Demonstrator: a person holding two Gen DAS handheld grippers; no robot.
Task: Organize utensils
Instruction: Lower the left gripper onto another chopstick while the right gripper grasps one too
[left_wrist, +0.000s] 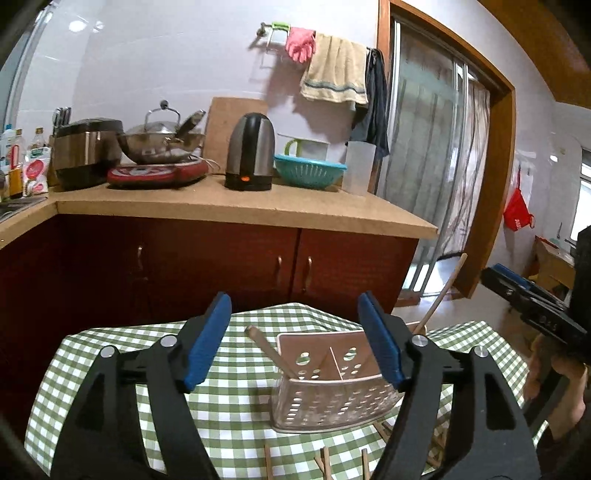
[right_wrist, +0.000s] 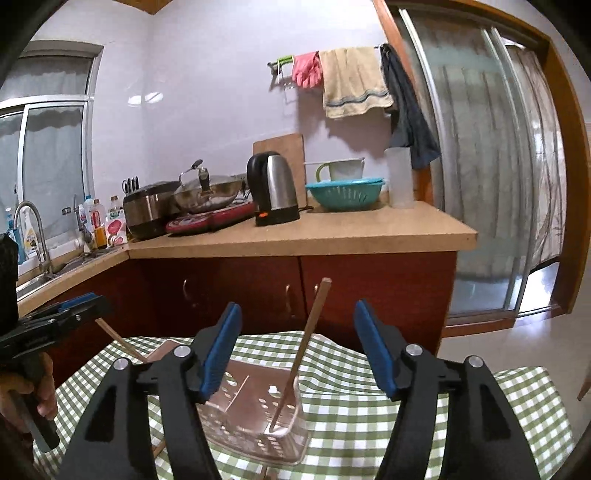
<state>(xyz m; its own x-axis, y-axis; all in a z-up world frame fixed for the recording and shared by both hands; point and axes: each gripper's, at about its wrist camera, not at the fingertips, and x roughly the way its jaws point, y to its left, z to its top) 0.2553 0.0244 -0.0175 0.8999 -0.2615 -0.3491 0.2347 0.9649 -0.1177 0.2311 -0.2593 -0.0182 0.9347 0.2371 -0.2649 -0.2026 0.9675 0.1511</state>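
The caddy (right_wrist: 255, 410) stands on the checked cloth (right_wrist: 369, 406), one chopstick (right_wrist: 299, 358) leaning in its right compartment, another (left_wrist: 271, 350) in the left, so each side probably takes its own share. More sticks (left_wrist: 325, 465) lie loose nearby. Both the left gripper (left_wrist: 295, 347) and right gripper (right_wrist: 297, 350) hover wide and empty.

My views are evenly lit and sharp at centre; glare spots shine on the glossy lilac tiled wall (left_wrist: 166, 55), towels cast soft shadows, and edges bend darkly.

above holder (right_wrist: 258, 410): open | obstacles: leaning chopsticks (right_wrist: 301, 354) | tablecloth (right_wrist: 369, 406) right: bare
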